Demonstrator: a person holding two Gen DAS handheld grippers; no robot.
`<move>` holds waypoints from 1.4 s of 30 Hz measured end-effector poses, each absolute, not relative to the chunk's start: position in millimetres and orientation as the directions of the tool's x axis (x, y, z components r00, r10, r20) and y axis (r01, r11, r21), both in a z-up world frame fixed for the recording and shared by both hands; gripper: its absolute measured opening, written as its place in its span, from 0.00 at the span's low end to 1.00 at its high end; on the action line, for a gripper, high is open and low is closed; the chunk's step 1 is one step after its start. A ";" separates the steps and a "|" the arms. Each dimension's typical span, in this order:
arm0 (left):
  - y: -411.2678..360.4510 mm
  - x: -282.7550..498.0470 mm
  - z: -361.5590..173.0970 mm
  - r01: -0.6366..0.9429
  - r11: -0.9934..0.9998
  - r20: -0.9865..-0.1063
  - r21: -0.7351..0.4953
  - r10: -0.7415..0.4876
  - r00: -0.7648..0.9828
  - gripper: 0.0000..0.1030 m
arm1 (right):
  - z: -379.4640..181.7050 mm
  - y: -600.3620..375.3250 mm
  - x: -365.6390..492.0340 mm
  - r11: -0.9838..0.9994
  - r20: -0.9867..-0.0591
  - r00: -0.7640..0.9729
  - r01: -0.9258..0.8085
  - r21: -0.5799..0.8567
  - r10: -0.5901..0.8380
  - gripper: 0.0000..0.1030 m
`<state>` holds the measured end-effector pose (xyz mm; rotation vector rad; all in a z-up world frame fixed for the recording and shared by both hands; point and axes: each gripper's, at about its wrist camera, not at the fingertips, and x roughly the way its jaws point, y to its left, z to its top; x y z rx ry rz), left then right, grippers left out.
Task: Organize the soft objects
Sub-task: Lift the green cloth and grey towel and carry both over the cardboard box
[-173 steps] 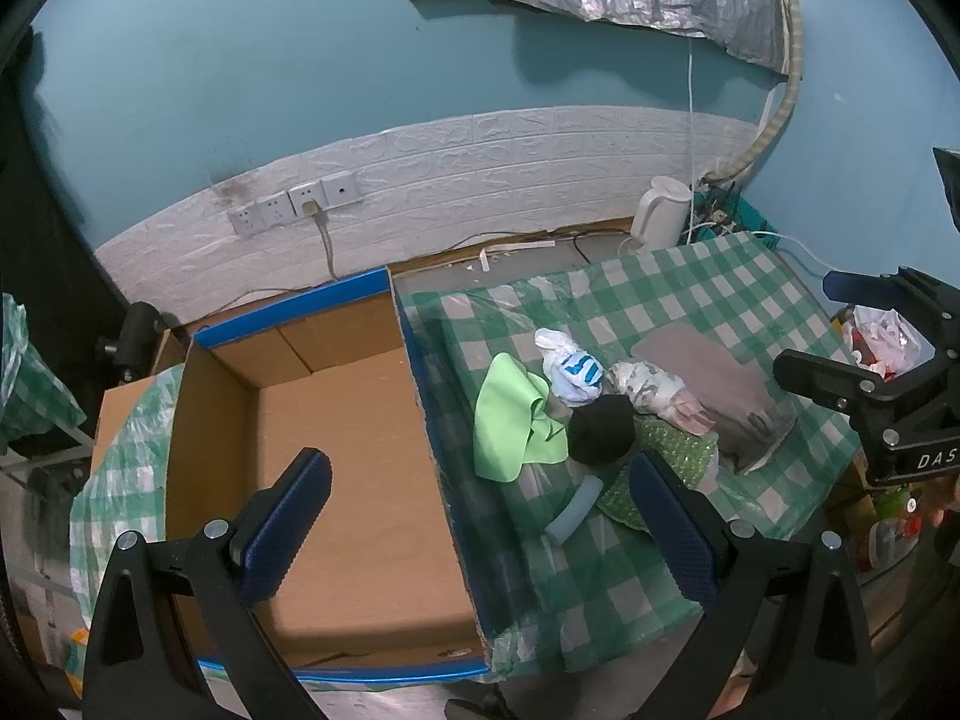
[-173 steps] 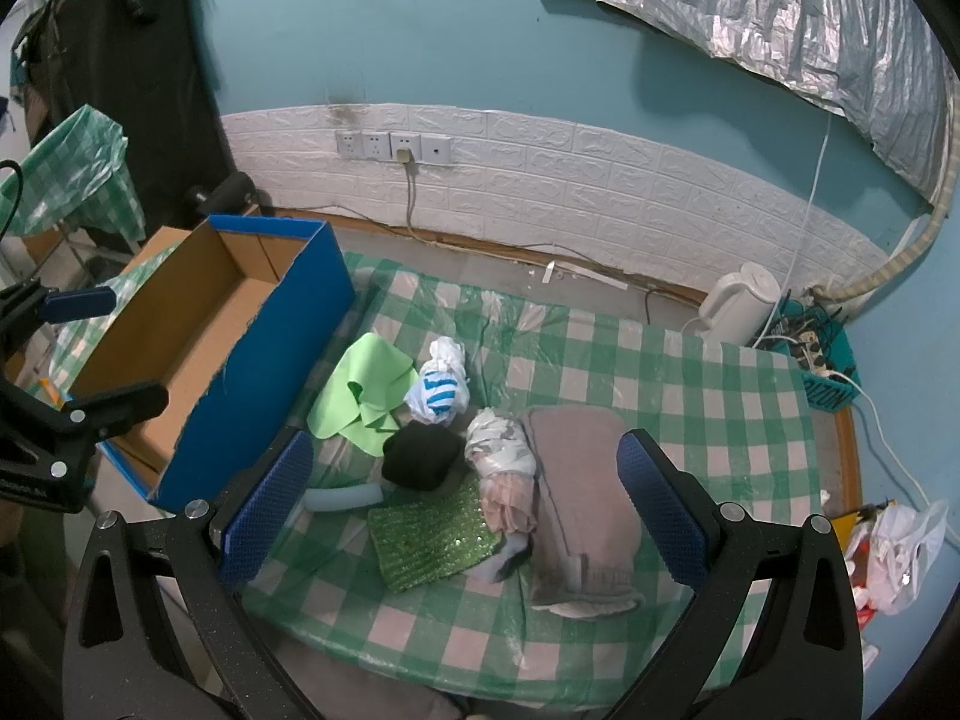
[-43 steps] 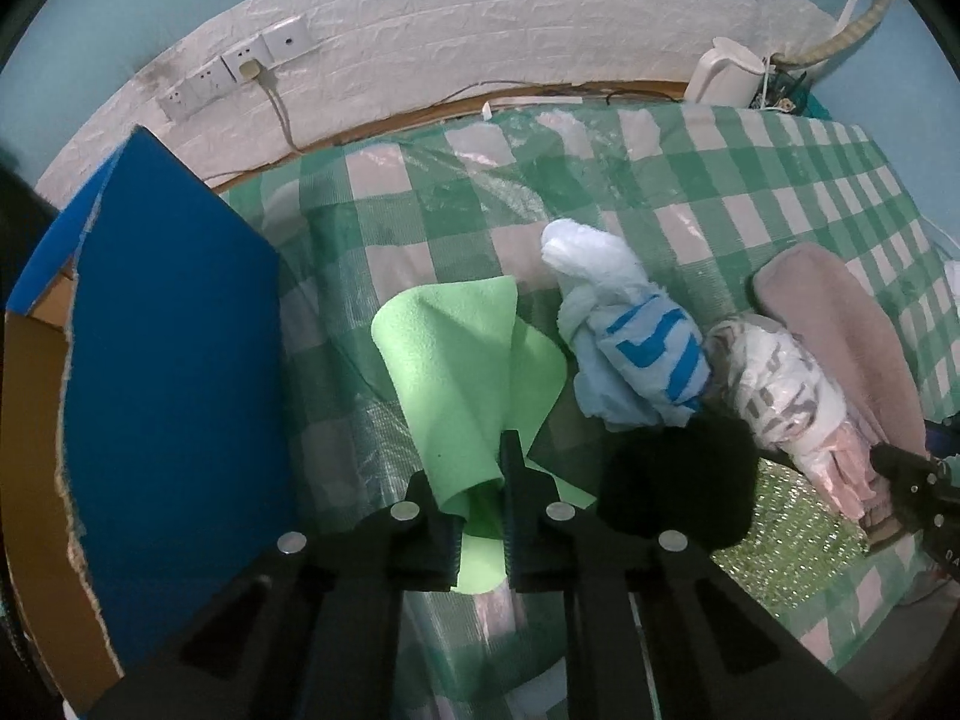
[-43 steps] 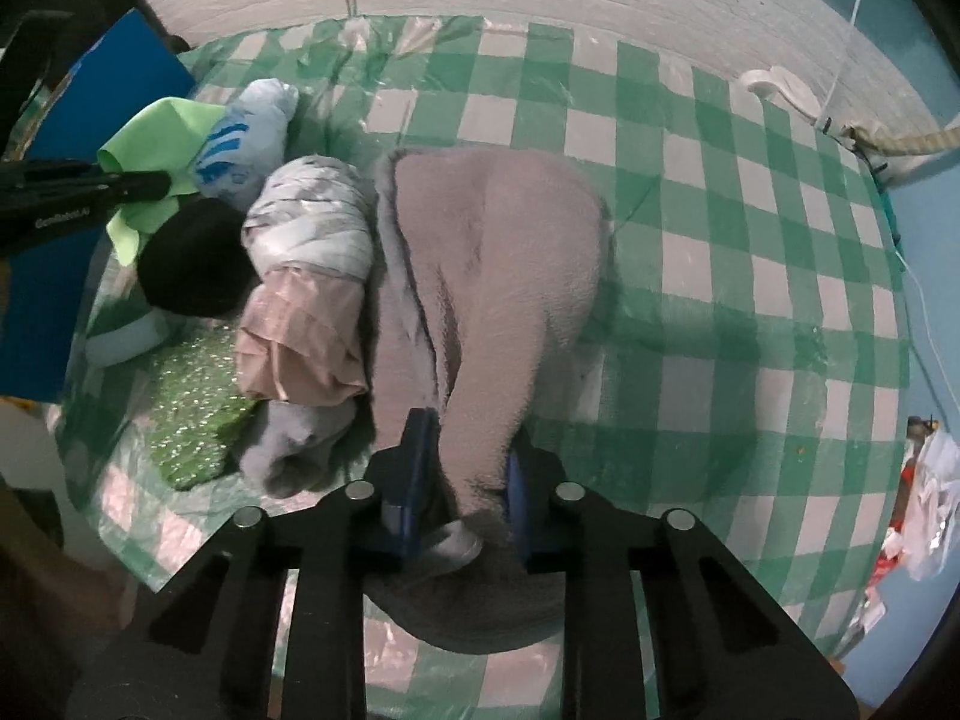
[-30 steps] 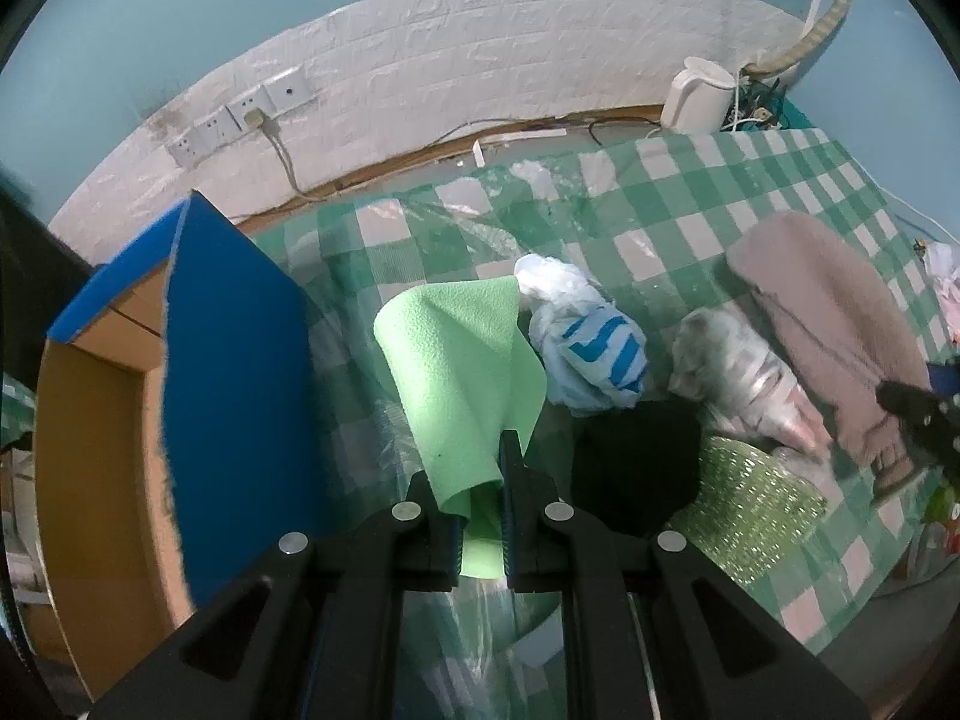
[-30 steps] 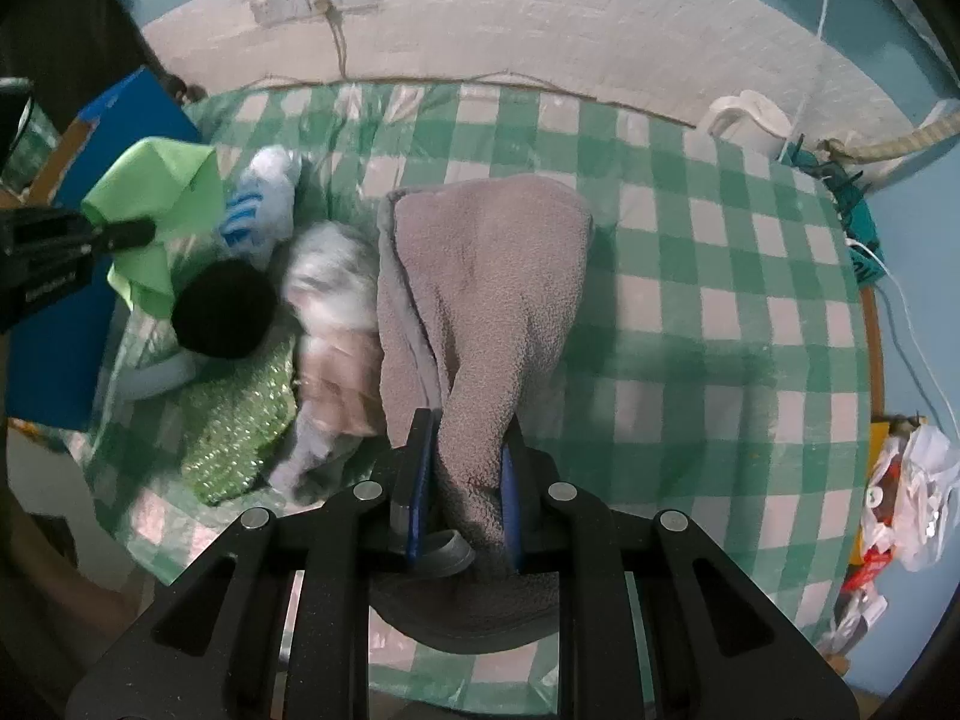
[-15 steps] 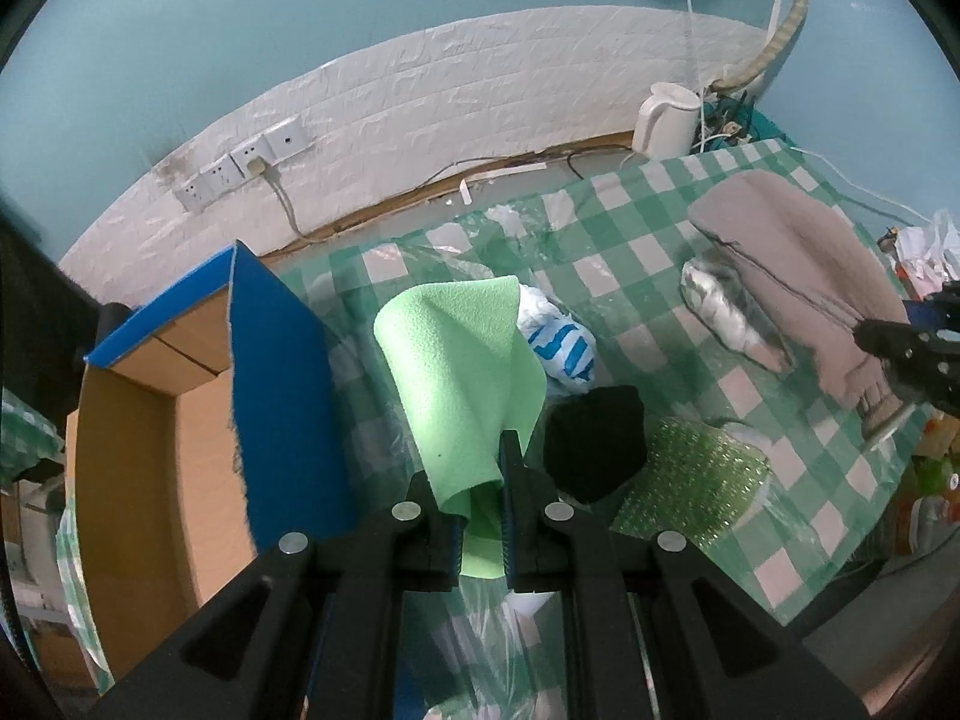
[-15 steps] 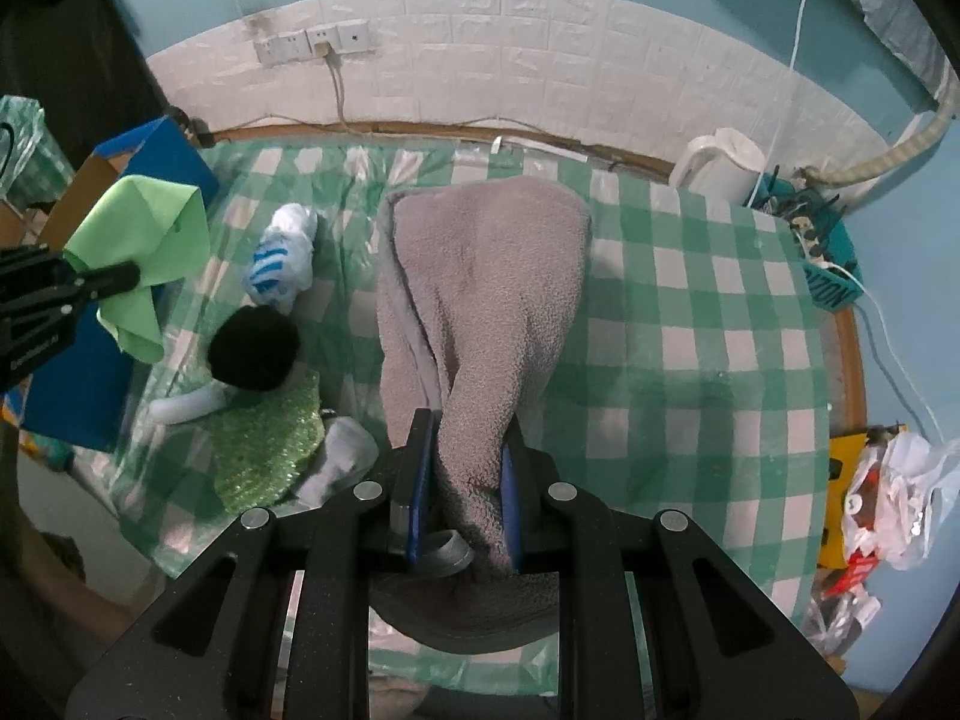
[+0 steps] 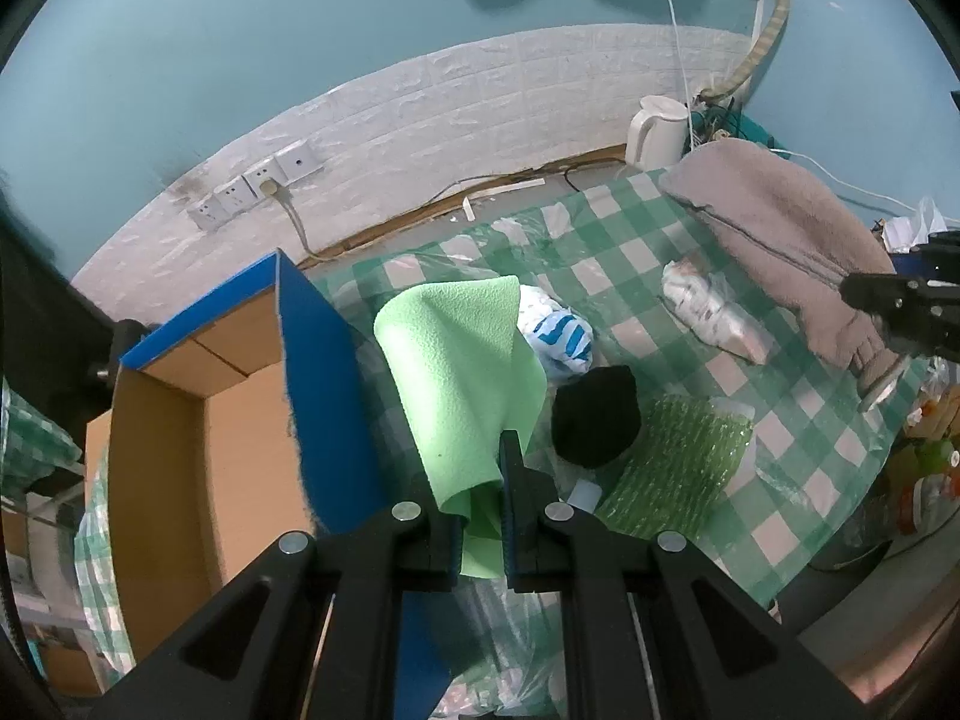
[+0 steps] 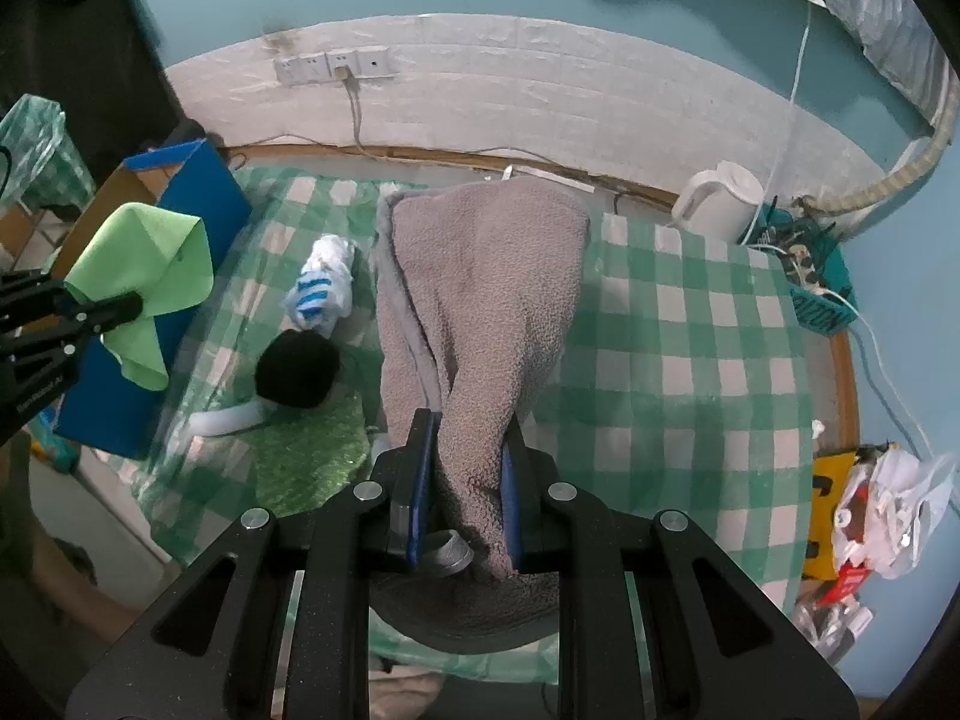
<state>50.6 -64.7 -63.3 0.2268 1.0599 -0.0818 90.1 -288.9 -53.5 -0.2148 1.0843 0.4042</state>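
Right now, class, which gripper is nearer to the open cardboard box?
Left. The left gripper, shut on the green cloth, hangs beside the cardboard box. The right gripper, clamping the grey towel, is across the table.

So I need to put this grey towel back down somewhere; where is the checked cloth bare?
The green checked tablecloth is bare between the grey fleece towel and the white kettle. It is crowded by the blue cardboard box: striped white bundle, black hat, green sequinned cloth.
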 end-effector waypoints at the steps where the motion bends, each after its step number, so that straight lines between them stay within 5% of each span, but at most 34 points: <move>1: -63.6 49.8 -61.8 0.174 0.974 -0.870 0.147 0.044 0.491 0.10 | -51.9 -288.0 89.6 0.906 -0.888 0.406 -0.422 0.024 0.213 0.18; 42: 59.3 8.8 -20.3 -0.009 0.994 -0.817 0.107 0.093 0.569 0.10 | 9.7 -107.7 86.4 0.770 -0.852 0.388 -0.637 0.027 0.351 0.18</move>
